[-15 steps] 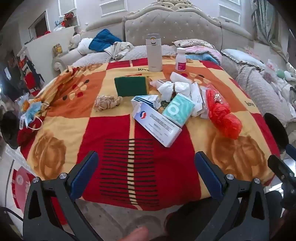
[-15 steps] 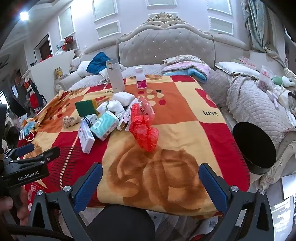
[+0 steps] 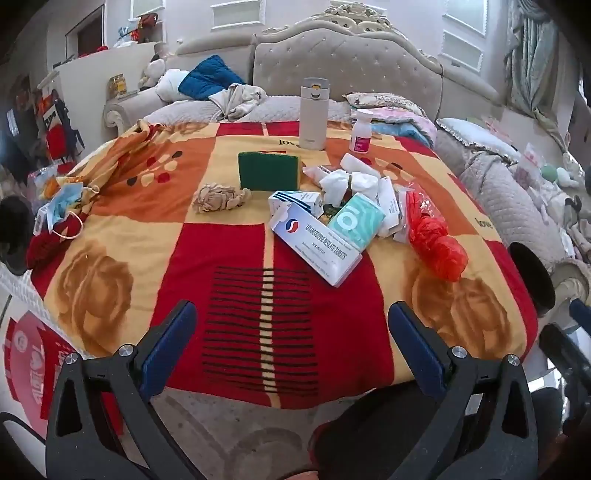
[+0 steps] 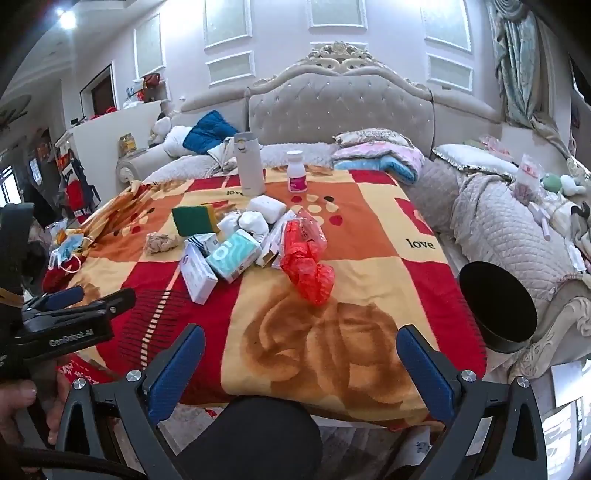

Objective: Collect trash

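- Left claw: jaws wide, empty, over the near blanket edge.
- Right claw: jaws wide, empty; black bin just beside the bed's right edge.
- Trash: pill box, tissue pack, red bag, white wads clustered mid-blanket; tan wad apart, left.
- Step, judged: approach, nothing gripped. Next: reach forward, close on nearest piece, carry to bin.

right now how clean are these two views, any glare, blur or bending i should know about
Left wrist view: fisheye bows the blanket edges, corners go black, lighting is even, print on the white medicine box reads sharp. Right wrist view: same bending, one ceiling light flares top left, the red plastic bag stays crisp, no motion blur.
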